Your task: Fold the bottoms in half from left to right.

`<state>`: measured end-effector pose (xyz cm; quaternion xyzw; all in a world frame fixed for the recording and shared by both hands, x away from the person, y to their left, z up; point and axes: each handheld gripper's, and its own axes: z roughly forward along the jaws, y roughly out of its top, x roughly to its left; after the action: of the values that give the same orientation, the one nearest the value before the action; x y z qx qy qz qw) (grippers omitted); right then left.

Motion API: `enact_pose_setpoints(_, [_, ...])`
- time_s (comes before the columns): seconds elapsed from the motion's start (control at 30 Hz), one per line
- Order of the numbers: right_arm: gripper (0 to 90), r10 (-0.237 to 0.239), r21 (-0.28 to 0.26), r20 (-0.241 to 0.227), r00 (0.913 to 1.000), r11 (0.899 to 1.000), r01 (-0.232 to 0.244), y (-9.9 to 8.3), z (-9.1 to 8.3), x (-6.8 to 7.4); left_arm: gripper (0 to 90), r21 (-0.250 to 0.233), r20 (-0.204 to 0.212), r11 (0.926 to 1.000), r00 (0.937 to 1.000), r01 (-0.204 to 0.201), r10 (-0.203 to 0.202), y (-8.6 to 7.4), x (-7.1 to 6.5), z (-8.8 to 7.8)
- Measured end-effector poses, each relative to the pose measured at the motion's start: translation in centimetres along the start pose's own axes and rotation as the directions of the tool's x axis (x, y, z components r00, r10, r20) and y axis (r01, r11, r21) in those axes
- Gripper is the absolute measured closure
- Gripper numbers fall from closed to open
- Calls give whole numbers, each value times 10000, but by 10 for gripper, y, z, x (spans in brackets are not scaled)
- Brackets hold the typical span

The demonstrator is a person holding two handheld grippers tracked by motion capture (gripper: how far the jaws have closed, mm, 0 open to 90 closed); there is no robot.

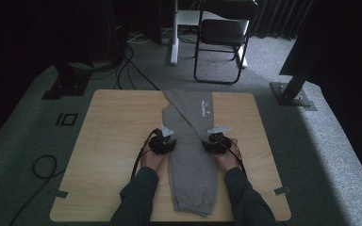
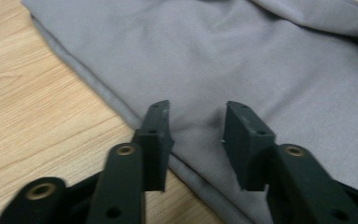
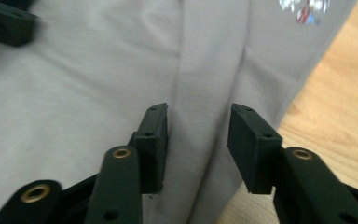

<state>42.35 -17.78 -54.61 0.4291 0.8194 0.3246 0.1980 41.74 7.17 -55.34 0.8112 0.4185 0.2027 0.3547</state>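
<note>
Grey sweatpants (image 1: pixel 191 155), small unreadable logo (image 1: pixel 204 109)

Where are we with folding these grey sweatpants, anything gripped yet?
Done: the grey sweatpants lie lengthwise on the table, legs apparently folded together. In hand: the left gripper and right gripper sit open at opposite side edges, mid-length. Left: nothing is gripped, and no crosswise fold is made yet.
</note>
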Motion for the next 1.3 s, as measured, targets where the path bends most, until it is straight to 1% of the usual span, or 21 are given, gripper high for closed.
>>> enact_pose_setpoints(0.07, [659,489,-45,-405,9980,9988,-491,-1,2,-5,709,-60,29,10000,10000,46,-46,-1,-1,-1])
enact_pose_setpoints(0.1, [689,568,-77,-396,9976,9983,-571,-2,1,-5,742,-90,14,10000,10000,39,-38,-3,-2,-1])
enact_pose_setpoints(0.17, [756,565,-73,-436,9974,9984,-569,-4,-1,-4,800,-96,-50,9999,10000,-79,79,-5,-5,-4])
enact_pose_setpoints(0.23, [785,704,-66,-592,9958,9975,-709,-7,-3,-3,837,-95,-131,9998,9997,-186,185,-7,-10,-6])
enact_pose_setpoints(0.37, [800,985,-130,-868,9914,9949,-999,-16,-11,1,850,-91,-113,9998,9998,-180,179,-16,-17,-16])
enact_pose_setpoints(0.4, [800,1002,-109,-928,9906,9948,-1016,-19,-14,2,850,-108,-43,9999,10000,-84,84,-18,-18,-19])
enact_pose_setpoints(0.5, [803,998,-44,-1118,9887,9949,-1009,-28,-24,8,850,-123,70,9999,10000,-61,62,-27,-24,-28])
enact_pose_setpoints(0.57, [802,951,-34,-1194,9883,9954,-962,-35,-31,12,849,-110,58,9997,9998,-212,212,-32,-30,-35])
enact_pose_setpoints(0.63, [802,836,9,-1239,9888,9965,-842,-41,-38,17,847,-97,78,9997,9997,-229,229,-35,-33,-38])
enact_pose_setpoints(0.67, [802,813,36,-1273,9885,9967,-815,-44,-41,20,847,-106,168,9997,9996,-240,241,-41,-38,-44])
enact_pose_setpoints(0.73, [801,747,95,-1314,9885,9972,-740,-50,-48,25,846,-111,270,9998,9995,-174,177,-46,-42,-50])
enact_pose_setpoints(0.8, [800,651,113,-1345,9888,9979,-642,-56,-55,30,844,-131,316,9996,9992,-256,260,-50,-47,-55])
enact_pose_setpoints(0.9, [767,533,151,-1438,9882,9986,-516,-64,-63,34,836,-156,352,9991,9985,-404,409,-56,-53,-62])
enact_pose_setpoints(0.97, [697,495,116,-1356,9895,9988,-484,-68,-67,34,817,-189,329,9989,9985,-436,442,-58,-55,-63])
enact_pose_setpoints(1.03, [652,550,82,-760,9956,9985,-546,-70,-69,32,778,-155,328,9992,9988,-362,367,-58,-54,-64])
enact_pose_setpoints(1.07, [629,735,137,-544,9958,9972,-729,-71,-69,28,748,-182,437,9995,9986,-273,281,-58,-53,-64])
enact_pose_setpoints(1.13, [631,1251,133,-237,9919,9921,-1248,-72,-70,20,675,-231,706,9995,9972,-213,229,-58,-51,-64])
enact_pose_setpoints(1.17, [631,1251,133,-237,9919,9921,-1248,-72,-70,20,653,-231,706,9995,9972,-213,229,-58,-51,-64])
enact_pose_setpoints(1.2, [632,1571,47,-115,9875,9876,-1571,-71,-71,15,642,-494,825,9987,9964,-150,190,-58,-49,-66])
enact_pose_setpoints(1.27, [632,1532,-304,-255,9879,9876,-1539,-67,-73,15,639,-814,862,9967,9962,-76,146,-56,-46,-66])
enact_pose_setpoints(1.3, [633,1432,-452,-255,9894,9885,-1443,-63,-74,16,636,-859,879,9963,9961,-21,97,-54,-44,-65])
